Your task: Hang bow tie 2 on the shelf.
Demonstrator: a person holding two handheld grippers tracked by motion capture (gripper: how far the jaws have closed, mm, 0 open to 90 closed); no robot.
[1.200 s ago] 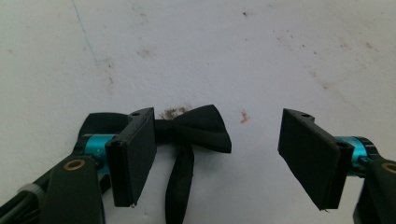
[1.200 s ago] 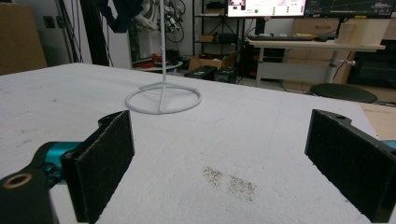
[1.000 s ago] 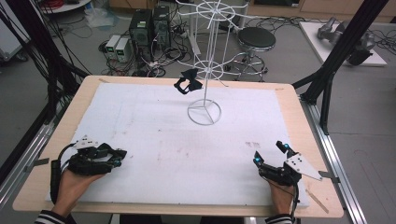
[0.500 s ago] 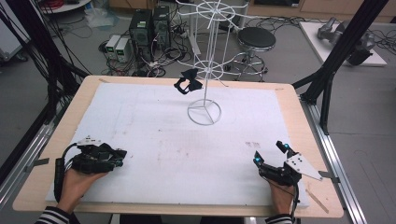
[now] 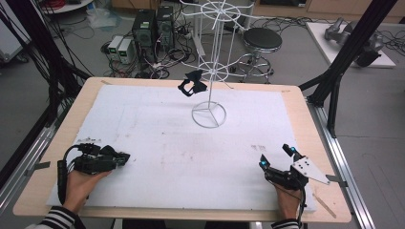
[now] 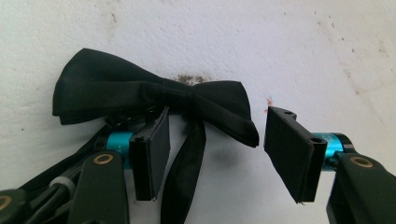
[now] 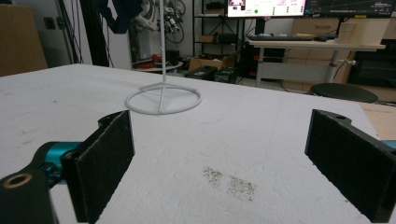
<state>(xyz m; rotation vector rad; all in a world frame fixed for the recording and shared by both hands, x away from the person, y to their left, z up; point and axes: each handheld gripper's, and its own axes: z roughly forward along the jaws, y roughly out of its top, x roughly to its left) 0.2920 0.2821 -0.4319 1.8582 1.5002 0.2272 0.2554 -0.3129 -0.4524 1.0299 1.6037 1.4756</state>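
**Left tool over a bow tie, right one just parked**

So the left tool (image 5: 125,157) sits at the near left corner of the white foam-covered bench (image 5: 157,129), lying on its side in the person's left hand (image 5: 79,183). In the left gripper view there's a black satin bow tie (image 6: 154,95) flat on the white surface, right in front of the tool (image 6: 217,144). Its jaws have just been closing in a bit, but there's a clear gap between them. The right wing of the bow tie and its black strap (image 6: 184,172) lie in that gap, the left pad sits just beside the strap, and the pads aren't pressing on anything.

The right tool (image 5: 276,155) rests at the near right corner, jaws spread wide with bare bench between them.

Far side, middle: a white wire display stand (image 5: 210,81) with a ring base, and a second black bow tie (image 5: 192,85) hanging off its lower ring.
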